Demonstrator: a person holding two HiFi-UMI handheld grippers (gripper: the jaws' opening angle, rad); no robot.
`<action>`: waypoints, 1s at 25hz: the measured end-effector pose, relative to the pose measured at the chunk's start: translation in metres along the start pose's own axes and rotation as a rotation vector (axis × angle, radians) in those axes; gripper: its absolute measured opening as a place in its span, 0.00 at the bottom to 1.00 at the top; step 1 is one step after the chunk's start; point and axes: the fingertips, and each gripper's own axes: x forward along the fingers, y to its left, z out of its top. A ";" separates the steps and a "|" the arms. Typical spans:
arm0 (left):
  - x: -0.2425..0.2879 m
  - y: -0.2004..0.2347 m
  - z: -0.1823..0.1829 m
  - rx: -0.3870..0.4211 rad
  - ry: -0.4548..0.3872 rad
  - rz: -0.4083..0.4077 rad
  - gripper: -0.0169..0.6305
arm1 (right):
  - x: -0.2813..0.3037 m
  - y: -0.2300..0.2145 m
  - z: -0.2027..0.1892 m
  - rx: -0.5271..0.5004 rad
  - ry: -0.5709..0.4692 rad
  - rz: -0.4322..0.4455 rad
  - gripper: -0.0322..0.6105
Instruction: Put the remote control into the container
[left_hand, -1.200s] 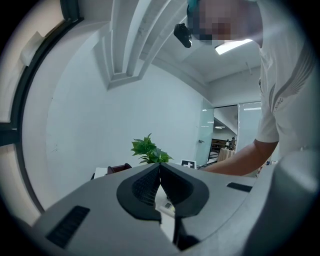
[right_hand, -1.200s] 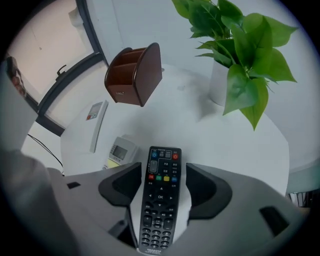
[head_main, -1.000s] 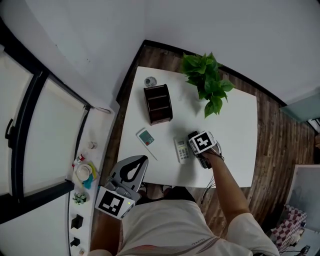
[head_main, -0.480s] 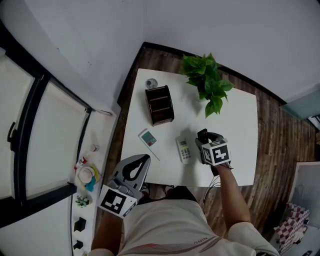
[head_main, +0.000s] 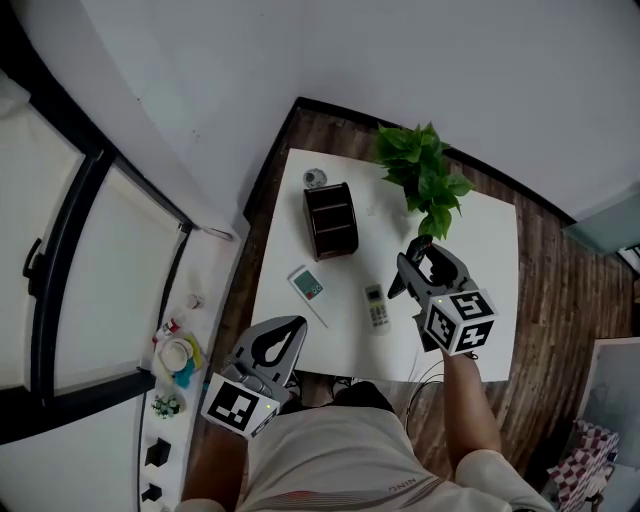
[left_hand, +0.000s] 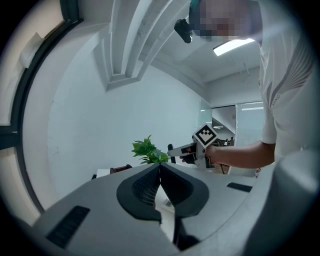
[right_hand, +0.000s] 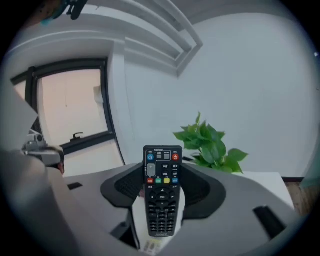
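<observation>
Remote control (right_hand: 161, 200), the black one, stands upright between the right gripper's (right_hand: 161, 170) jaws, which have just been closing and now clamp its sides, above the white table (head_main: 480, 250). The dark container (head_main: 332, 220) sits on the table's far left part; I cannot tell what is inside it. A second ago this gripper was down at the tabletop. The left gripper's (left_hand: 160, 170) jaws are together, holding nothing.

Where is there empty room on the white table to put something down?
The table's right side, between the potted plant and the near edge, is bare. So is the strip between the dark container and the plant. The left-middle is crowded: container and two white remotes.
</observation>
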 end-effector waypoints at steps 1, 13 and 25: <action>-0.002 0.002 0.000 0.000 -0.002 0.008 0.04 | 0.003 0.006 0.016 0.002 -0.045 0.017 0.42; -0.032 0.045 -0.006 -0.105 -0.027 0.146 0.04 | 0.091 0.050 0.129 0.007 -0.351 0.070 0.42; -0.051 0.084 -0.022 -0.155 0.001 0.278 0.04 | 0.174 0.038 0.117 0.026 -0.351 0.032 0.41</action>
